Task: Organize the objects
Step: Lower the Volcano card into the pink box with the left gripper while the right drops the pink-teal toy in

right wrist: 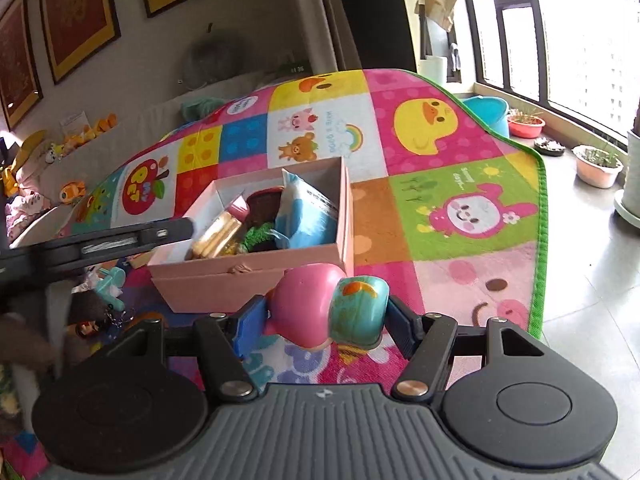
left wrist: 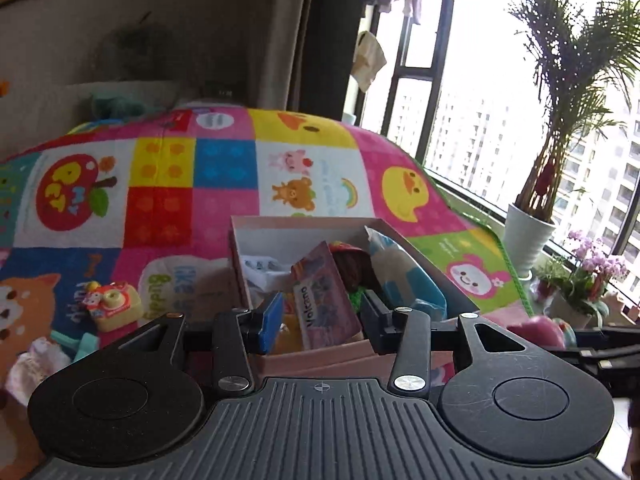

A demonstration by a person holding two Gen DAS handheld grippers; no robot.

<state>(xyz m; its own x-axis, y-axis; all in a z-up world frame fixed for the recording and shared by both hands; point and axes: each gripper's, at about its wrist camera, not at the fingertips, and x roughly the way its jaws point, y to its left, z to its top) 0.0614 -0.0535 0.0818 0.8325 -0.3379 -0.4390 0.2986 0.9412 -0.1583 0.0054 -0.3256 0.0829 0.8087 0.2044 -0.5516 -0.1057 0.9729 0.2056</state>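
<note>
Right gripper (right wrist: pixel 325 322): jaws about half spread, clamped on a pink and teal plastic toy (right wrist: pixel 332 310), held above the play mat's (right wrist: pixel 460 216) near edge. Pink box (right wrist: pixel 256 268) lies just beyond the toy, toward the mat's centre, already holding several items. Left gripper (left wrist: pixel 320 312): jaws partly open, gripping nothing, poised over the box's near wall; a "Volcano" card (left wrist: pixel 326 300) inside shows between them.
</note>
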